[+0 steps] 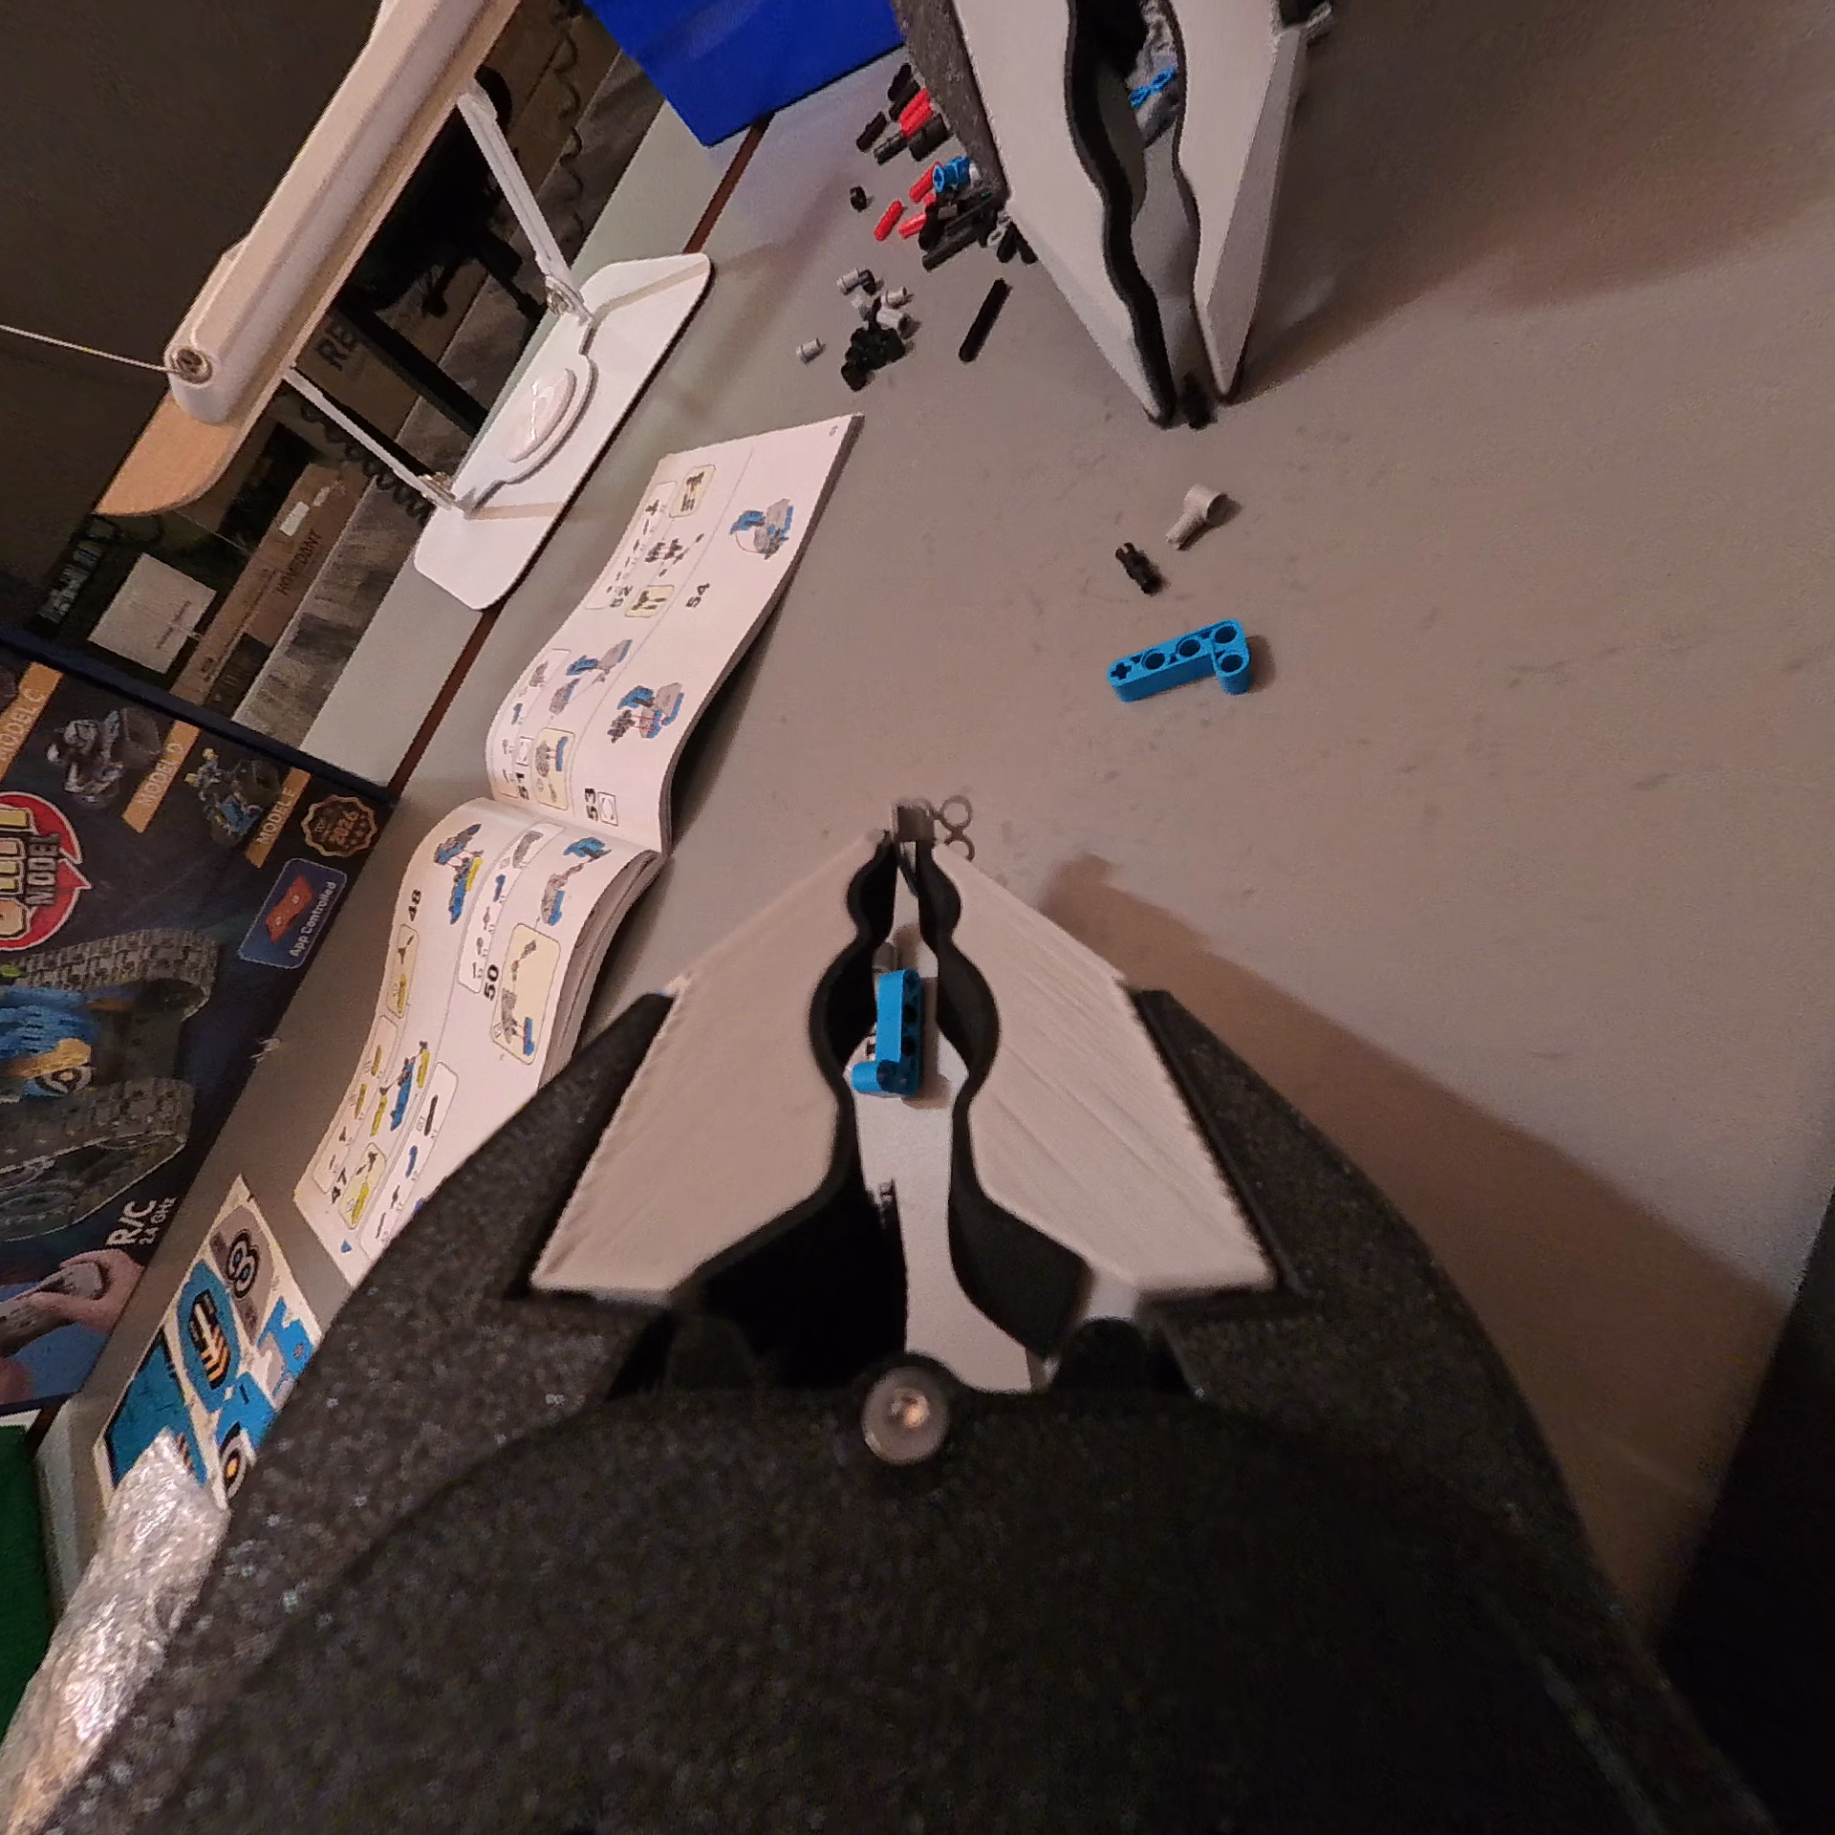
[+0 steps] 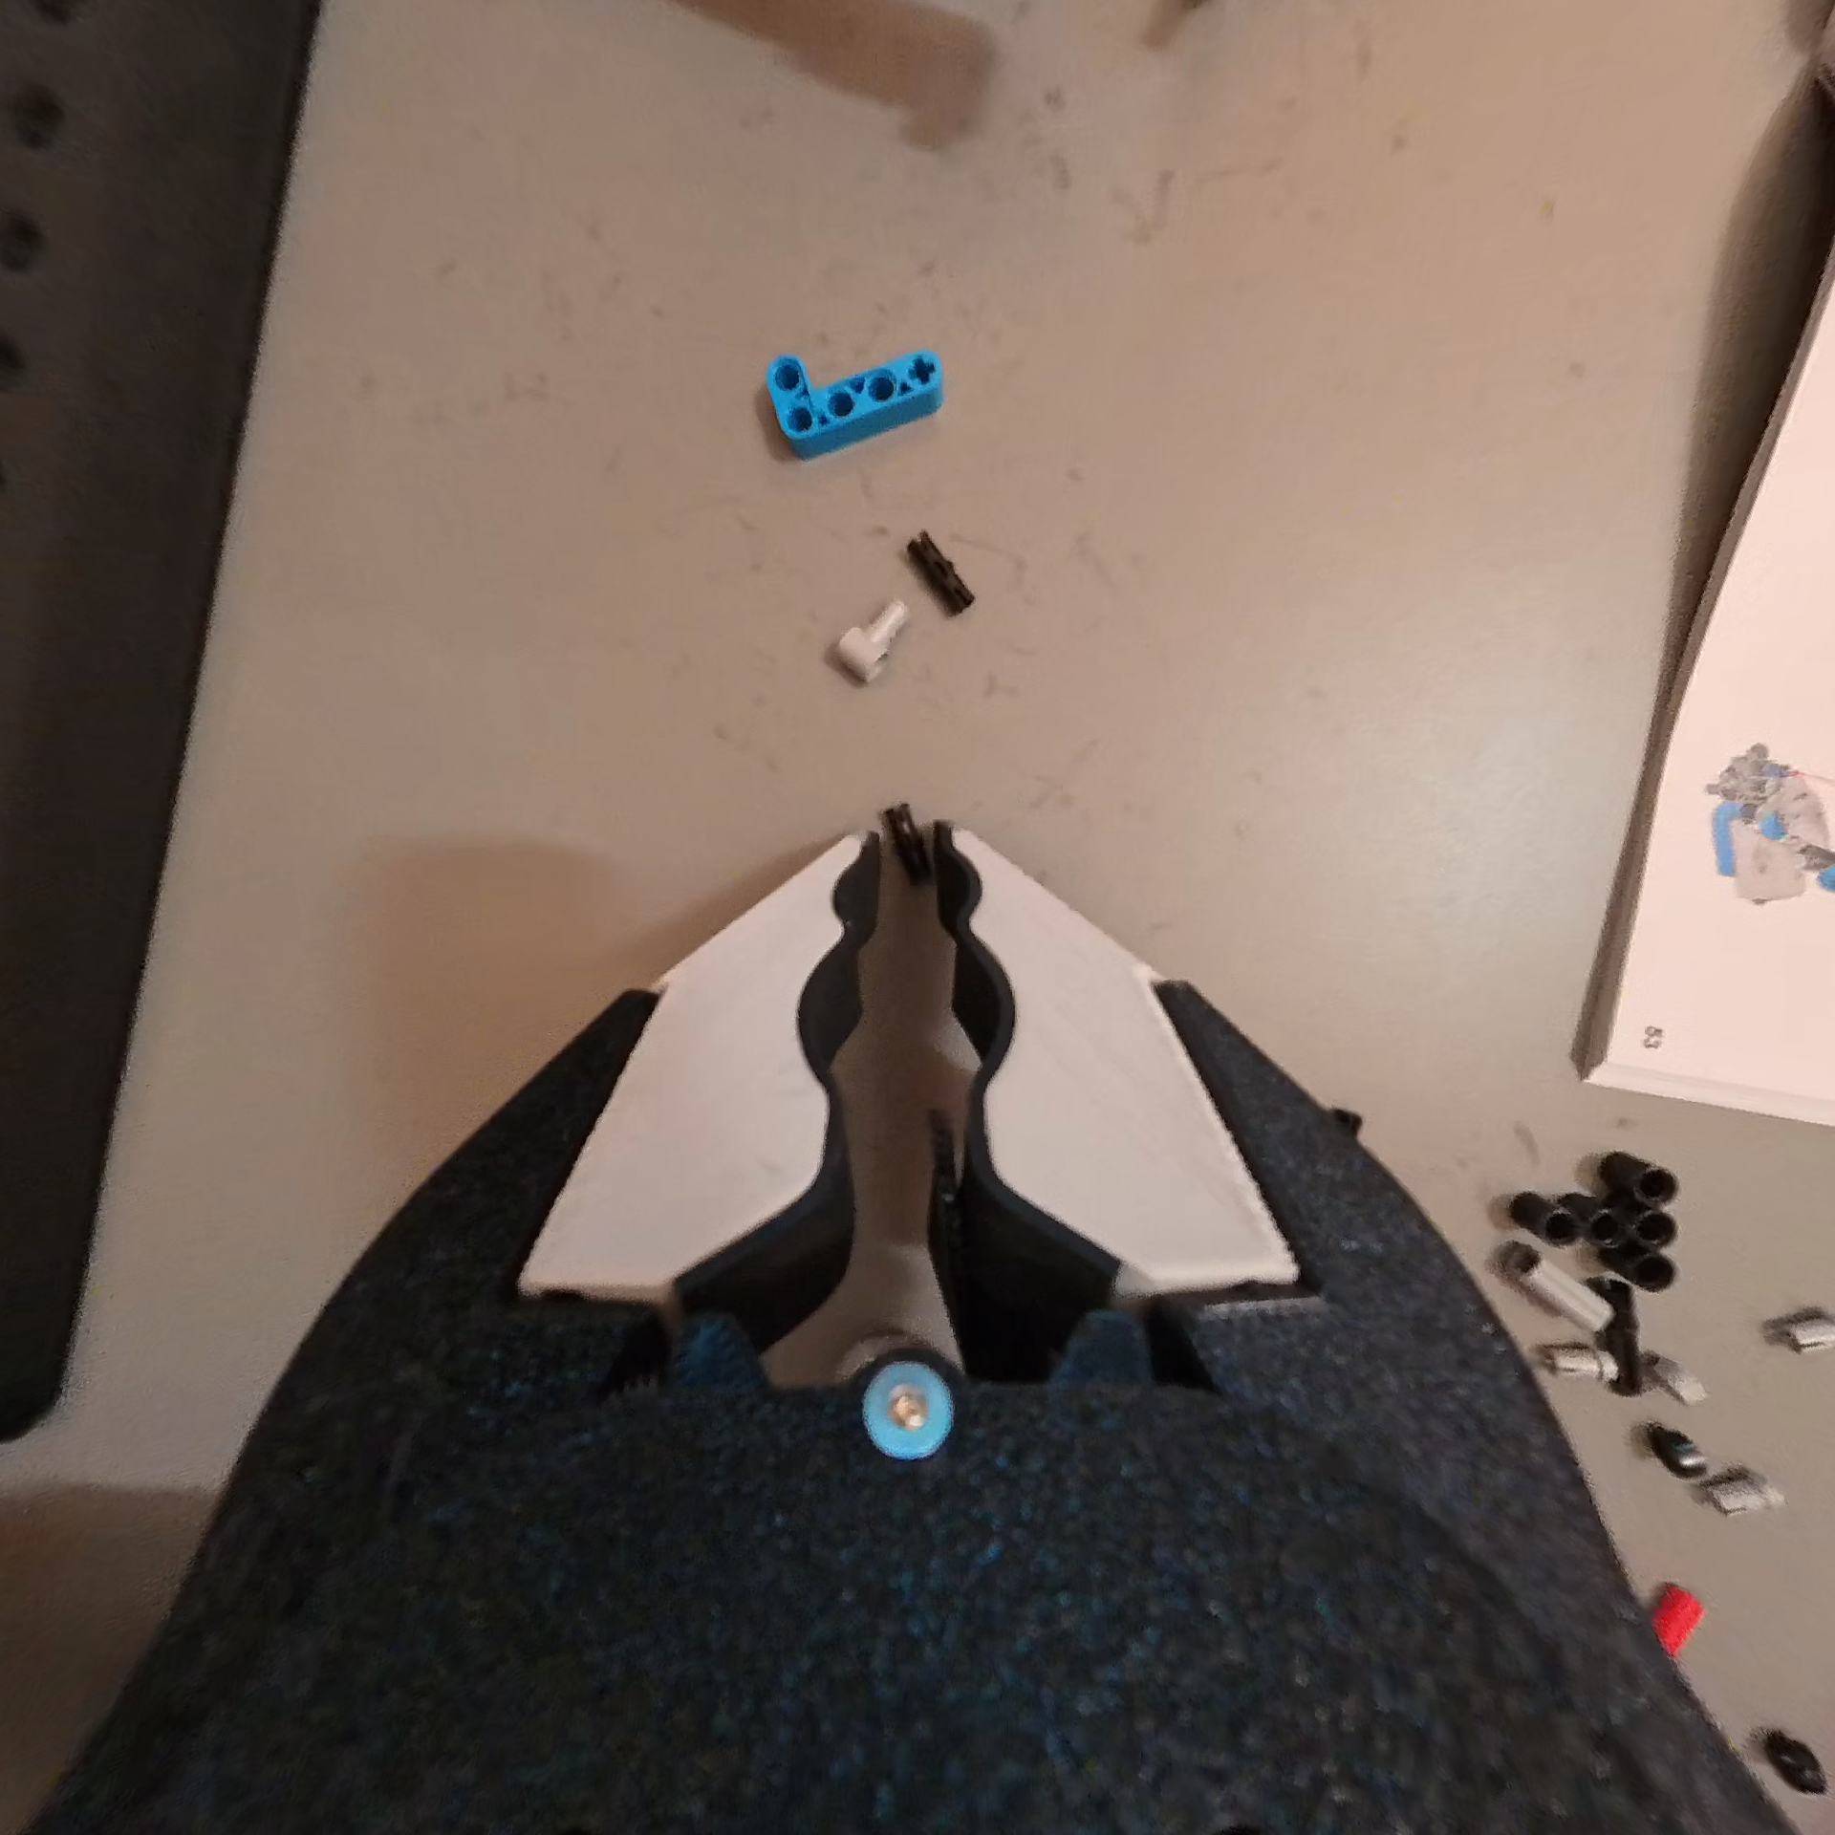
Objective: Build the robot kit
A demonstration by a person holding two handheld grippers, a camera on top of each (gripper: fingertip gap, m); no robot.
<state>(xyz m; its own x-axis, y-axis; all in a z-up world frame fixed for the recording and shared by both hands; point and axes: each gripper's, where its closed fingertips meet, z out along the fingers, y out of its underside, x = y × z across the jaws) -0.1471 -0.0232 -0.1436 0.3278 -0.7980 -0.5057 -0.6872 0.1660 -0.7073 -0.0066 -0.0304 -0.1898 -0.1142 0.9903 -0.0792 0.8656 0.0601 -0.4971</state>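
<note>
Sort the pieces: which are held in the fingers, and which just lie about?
Held: black pin in right gripper; grey piece in left gripper.
Lying about: blue L-beam, loose black pin, grey connector, open booklet, parts pile.

hobby desk: instruction booklet (image 1: 635,755), loose building pieces (image 1: 923,199), desk lamp (image 1: 536,397).

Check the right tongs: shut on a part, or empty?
Shut on a part. The right tongs pinch a small black pin at their tips; it sticks out past them above the table.
</note>
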